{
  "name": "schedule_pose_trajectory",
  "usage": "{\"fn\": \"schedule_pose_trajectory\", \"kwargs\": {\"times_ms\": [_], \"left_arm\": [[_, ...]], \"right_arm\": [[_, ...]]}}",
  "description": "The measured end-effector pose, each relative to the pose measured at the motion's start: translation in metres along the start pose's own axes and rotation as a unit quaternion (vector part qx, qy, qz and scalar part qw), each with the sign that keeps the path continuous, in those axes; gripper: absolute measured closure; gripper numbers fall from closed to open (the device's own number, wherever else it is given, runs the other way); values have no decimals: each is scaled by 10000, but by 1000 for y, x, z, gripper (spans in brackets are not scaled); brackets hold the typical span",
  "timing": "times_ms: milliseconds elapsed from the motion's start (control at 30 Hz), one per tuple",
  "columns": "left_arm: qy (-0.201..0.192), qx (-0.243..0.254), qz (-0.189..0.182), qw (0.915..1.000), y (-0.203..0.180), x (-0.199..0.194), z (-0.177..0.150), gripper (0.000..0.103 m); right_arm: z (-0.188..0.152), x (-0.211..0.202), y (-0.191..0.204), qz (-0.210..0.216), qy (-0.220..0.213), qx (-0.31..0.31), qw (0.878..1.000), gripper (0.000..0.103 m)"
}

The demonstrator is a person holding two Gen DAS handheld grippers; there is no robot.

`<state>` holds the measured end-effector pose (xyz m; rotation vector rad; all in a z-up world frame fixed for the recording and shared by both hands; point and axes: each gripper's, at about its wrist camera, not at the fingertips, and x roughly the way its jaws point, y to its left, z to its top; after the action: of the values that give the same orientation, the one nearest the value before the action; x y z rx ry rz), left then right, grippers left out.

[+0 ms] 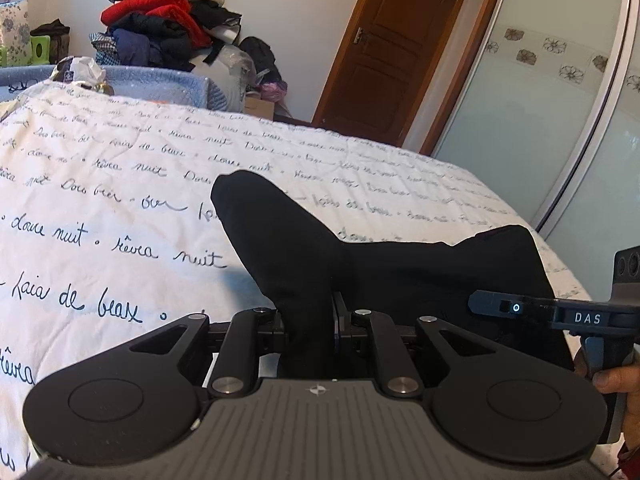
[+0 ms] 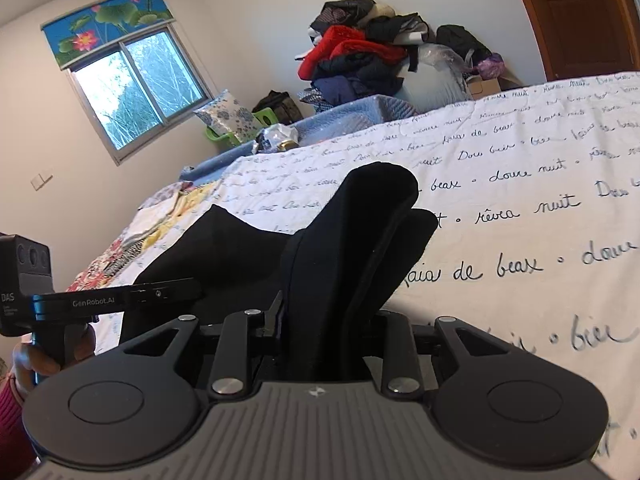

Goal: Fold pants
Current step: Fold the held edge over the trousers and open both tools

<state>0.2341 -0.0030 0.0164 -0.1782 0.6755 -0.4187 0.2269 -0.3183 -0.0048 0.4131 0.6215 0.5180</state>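
Two handheld grippers are held side by side above a bed, both angled downward toward the bedspread. The left gripper [image 1: 310, 320] has its fingers drawn narrow and clamped on a bunch of black fabric, part of the pants [image 1: 420, 276]. The right gripper [image 2: 326, 320] likewise has its fingers pinched on a thick fold of the same pants, which rises from between them. In the left wrist view, a hand [image 1: 608, 376] grips the handle of the right gripper at the right edge; in the right wrist view, a hand [image 2: 44, 356] with a dark red sleeve [image 2: 12, 412] holds the left gripper at the left edge. The pants hang stretched between the two grippers, their long axis running sideways from one to the other, with a loose end standing up past each gripper and pointing away across the bed. Below lies a white bedspread [image 1: 120, 200] printed with dark handwriting. At the far side sits a blue quilt [image 2: 352, 112], and beyond it a heap of clothes [image 2: 360, 56] in red, black and navy against the wall. A window [image 2: 136, 84] with a lotus-printed blind is on the left wall, and a brown wooden door [image 1: 396, 48] stands to the right, beside a frosted sliding wardrobe door [image 1: 540, 120]
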Motion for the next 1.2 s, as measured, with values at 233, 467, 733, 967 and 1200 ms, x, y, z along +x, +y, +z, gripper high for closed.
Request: {"fn": "schedule_pose_trajectory", "kwargs": {"times_ms": [233, 467, 733, 967, 1200], "left_arm": [[246, -296, 116, 9992, 17, 17, -12, 76], [193, -559, 558, 9967, 30, 5, -19, 42], [-296, -443, 1032, 9932, 22, -47, -31, 36], [-122, 7, 614, 9980, -19, -48, -53, 32], [49, -82, 1028, 9947, -18, -45, -66, 36]], "right_arm": [[-12, 18, -28, -132, 256, 431, 9987, 70], [-17, 8, -35, -381, 369, 701, 9961, 51], [-23, -61, -22, -1084, -587, 607, 9905, 47], [-46, -55, 34, -578, -239, -386, 9973, 47], [-58, -38, 50, -1385, -67, -946, 9858, 47]]}}
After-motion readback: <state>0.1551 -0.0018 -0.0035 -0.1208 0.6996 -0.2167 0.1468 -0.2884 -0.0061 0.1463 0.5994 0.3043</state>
